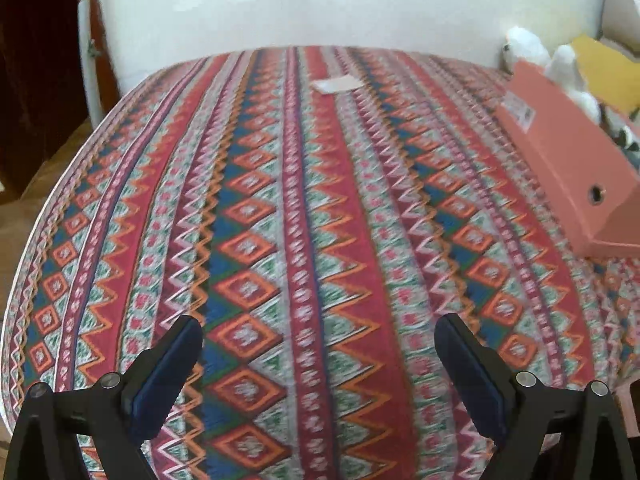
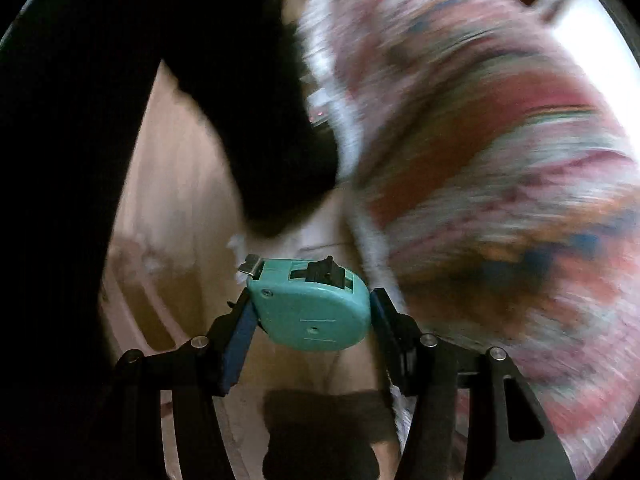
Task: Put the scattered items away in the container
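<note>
1. Holding a teal tape measure (image 2: 310, 306), the right gripper (image 2: 310, 312) pinches it by both sides between its blue-padded fingers (image 2: 236, 344); the measure hangs off the table, over a tan floor, beside the blurred patterned cloth (image 2: 500, 160).
2. Left gripper (image 1: 318, 360): fingers spread wide, nothing between them; it hovers over the cloth.
3. Pink box (image 1: 560, 152): sits on the cloth at the far right; white plush toys (image 1: 560, 64) show behind its wall.
4. White paper slip (image 1: 336, 85): lies near the far edge.
</note>
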A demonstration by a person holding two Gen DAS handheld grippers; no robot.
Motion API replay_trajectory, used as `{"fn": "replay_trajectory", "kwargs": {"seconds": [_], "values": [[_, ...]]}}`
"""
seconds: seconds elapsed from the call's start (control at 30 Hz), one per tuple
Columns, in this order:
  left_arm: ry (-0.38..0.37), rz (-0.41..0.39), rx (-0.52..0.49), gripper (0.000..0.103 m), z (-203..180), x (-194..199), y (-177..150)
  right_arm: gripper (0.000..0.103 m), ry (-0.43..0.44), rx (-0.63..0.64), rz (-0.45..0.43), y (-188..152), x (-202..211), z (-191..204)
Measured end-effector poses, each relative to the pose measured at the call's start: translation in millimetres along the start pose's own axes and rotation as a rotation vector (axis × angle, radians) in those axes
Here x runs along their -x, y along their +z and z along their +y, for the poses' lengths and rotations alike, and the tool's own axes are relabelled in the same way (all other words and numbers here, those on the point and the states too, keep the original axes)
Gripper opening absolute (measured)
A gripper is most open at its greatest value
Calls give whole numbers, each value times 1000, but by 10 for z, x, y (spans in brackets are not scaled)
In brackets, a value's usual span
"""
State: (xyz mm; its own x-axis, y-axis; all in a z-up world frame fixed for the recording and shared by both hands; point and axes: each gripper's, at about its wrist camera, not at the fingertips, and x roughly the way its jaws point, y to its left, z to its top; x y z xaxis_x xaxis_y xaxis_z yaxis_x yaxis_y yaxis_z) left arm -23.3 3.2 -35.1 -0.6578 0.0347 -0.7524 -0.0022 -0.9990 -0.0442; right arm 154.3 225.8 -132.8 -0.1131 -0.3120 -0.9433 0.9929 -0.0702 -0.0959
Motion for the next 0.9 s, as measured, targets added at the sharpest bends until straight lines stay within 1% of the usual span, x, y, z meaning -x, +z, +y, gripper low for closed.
{"fn": "replay_trajectory", "kwargs": {"seconds": [0.07,0.13,0.2,0.27,0.33,0.4,0.57,0.63,0.73,0.83,0.9], "values": [[-14,-27,-11,97,-131,80,61,59,-63,-85,-55,-6,424,-113],[-34,-49,-20,97,-273,154,122,59,-126,-167,-120,-25,892,-309],[-69,-69,-30,97,-467,247,216,59,-186,-247,-186,-46,1198,-307],[-107,-91,-40,97,-635,332,312,60,-254,-337,-262,-54,1581,-406],[-156,-124,-51,97,-854,439,460,60,-327,-415,-329,-58,1836,-532],[-195,-153,-68,97,-1089,533,642,60,-429,-497,-398,-229,2202,-782],[-238,-213,-118,97,-1663,648,1200,60,-688,-701,-570,-656,3117,-1405],[-254,-235,-142,97,-1900,670,1423,60,-783,-800,-633,-879,3436,-1677],[-276,-257,-186,97,-2298,621,1738,60,-872,-987,-704,-1249,3724,-2159],[-290,-256,-237,97,-2691,486,1986,60,-908,-1127,-734,-1570,3820,-2697],[-284,-243,-261,97,-2911,347,2099,60,-909,-1200,-724,-1767,3774,-3097]]}}
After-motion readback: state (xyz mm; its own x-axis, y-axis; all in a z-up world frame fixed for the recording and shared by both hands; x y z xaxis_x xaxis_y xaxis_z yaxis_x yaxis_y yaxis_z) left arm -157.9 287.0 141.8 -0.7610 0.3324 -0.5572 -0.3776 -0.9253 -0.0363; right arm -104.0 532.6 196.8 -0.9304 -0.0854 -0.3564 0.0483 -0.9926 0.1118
